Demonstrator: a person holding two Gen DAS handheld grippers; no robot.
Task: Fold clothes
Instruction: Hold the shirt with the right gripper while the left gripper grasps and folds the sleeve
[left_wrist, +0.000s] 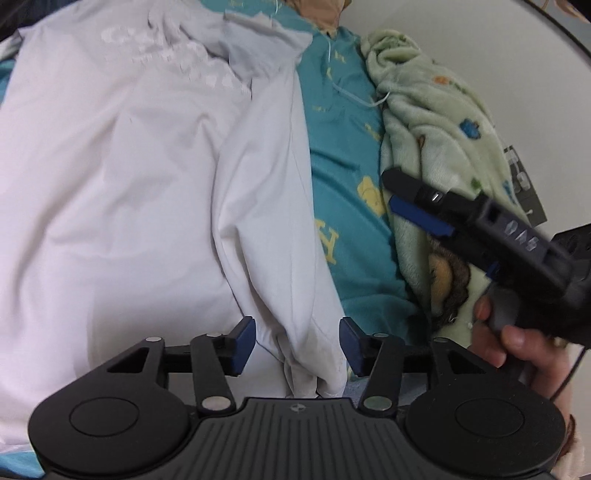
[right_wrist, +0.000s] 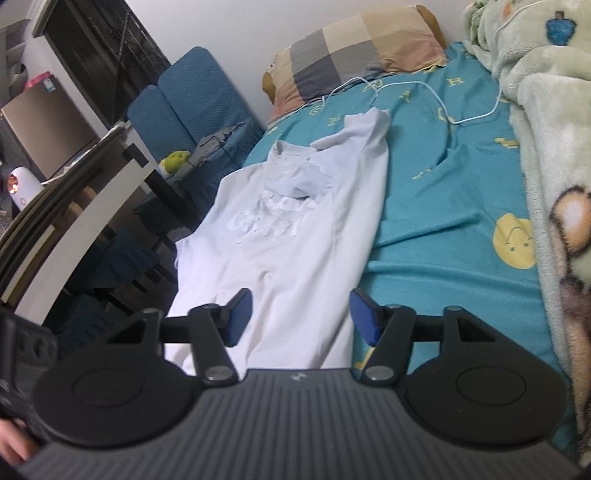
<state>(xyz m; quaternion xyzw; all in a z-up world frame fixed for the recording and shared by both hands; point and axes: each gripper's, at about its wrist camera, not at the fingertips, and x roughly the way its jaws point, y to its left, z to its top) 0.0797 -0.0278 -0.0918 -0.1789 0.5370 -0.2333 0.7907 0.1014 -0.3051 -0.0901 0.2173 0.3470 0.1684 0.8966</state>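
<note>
A white T-shirt (left_wrist: 129, 184) with pale raised lettering lies spread on a teal bed sheet (left_wrist: 340, 147), one side folded inward over the body. My left gripper (left_wrist: 297, 345) hovers open over the near hem, and a loose fold of the shirt lies between its blue pads without being pinched. In the right wrist view the shirt (right_wrist: 288, 221) stretches away towards the pillow. My right gripper (right_wrist: 301, 315) is open above the shirt's near right edge with nothing gripped. From the left wrist view, the right gripper (left_wrist: 391, 192) sits over the sheet beside the shirt, held by a hand (left_wrist: 517, 339).
A fluffy green blanket (right_wrist: 546, 147) is bunched along the right side of the bed. A checked pillow (right_wrist: 354, 48) lies at the head, with a white cable (right_wrist: 436, 96) looping over the sheet (right_wrist: 443, 184). A blue chair (right_wrist: 192, 99) and dark furniture stand left of the bed.
</note>
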